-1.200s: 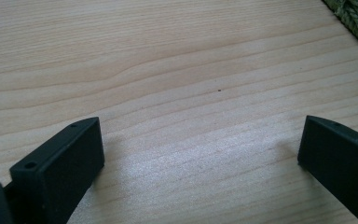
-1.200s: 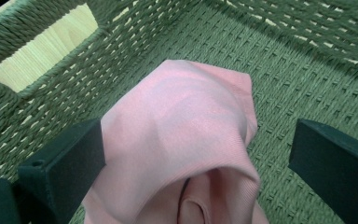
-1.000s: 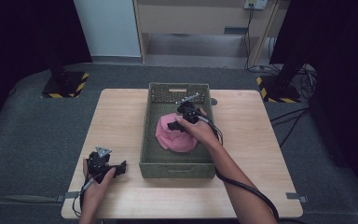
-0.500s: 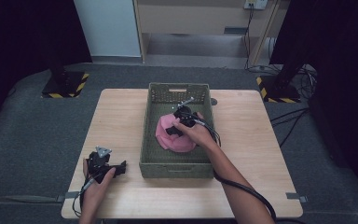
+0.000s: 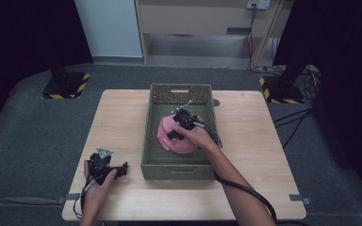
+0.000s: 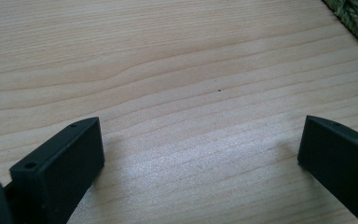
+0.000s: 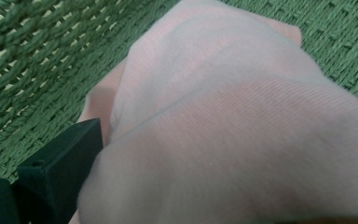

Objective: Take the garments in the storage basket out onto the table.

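Wood-grain table (image 5: pixel 122 117) takes up most of the high view, pale and bare apart from what sits mid-board. Next biggest: green woven basket (image 5: pixel 180 96), rectangular, w/ handle slots in its end walls, standing at the table's centre. Inside it, on the basket floor toward the near half, lies a pink cloth (image 5: pixel 169 141), bunched into a soft mound.

Right gripper (image 5: pixel 173 134) is down in the basket on top of the cloth. Its own view has pink fabric (image 7: pixel 242 130) draped across the frame, one black jaw showing at lower left, pressed against a fold; the other jaw is covered by cloth, so can't tell if it's pinching or just pushed in.

Left gripper (image 5: pixel 121 169) rests on the table by the basket's near-left corner, well apart from the cloth. Jaws spread wide, nothing btwn them but bare wood (image 6: pixel 200 140).

Handling, as a judgement: cloth looks light, limp, not fragile, not slippery; it'll sag and trail when lifted and may snag on the weave. Best hold prob. a raised fold or ridge near the top of the mound, getting several layers btwn the jaws, rather than a flat edge lying on the basket floor.
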`<action>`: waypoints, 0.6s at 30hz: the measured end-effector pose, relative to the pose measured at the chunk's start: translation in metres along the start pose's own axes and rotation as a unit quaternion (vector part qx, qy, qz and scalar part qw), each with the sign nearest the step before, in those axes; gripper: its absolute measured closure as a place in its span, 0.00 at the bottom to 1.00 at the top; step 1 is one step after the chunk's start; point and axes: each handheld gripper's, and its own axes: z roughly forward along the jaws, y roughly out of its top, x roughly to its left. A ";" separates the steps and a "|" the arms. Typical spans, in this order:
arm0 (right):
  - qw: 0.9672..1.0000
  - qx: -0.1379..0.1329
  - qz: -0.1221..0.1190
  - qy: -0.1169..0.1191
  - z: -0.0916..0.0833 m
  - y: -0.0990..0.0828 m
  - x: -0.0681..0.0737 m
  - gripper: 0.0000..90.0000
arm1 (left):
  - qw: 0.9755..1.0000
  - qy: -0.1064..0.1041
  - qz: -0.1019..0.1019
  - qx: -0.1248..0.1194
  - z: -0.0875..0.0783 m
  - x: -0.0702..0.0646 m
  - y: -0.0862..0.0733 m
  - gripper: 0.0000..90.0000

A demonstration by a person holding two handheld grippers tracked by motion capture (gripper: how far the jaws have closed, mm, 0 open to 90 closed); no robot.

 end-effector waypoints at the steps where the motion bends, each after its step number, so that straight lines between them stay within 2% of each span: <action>1: 1.000 0.003 0.000 0.000 0.002 0.000 0.000 0.04 | 1.000 0.000 0.000 0.000 0.000 0.000 0.000 0.00; 12: 1.000 0.016 0.002 0.005 0.009 -0.001 -0.004 0.04 | 1.000 0.000 0.000 0.000 0.000 0.000 0.000 0.00; 18: 1.000 0.020 0.002 0.009 0.013 0.001 -0.005 0.13 | 1.000 0.000 0.000 0.000 0.000 0.000 0.000 0.00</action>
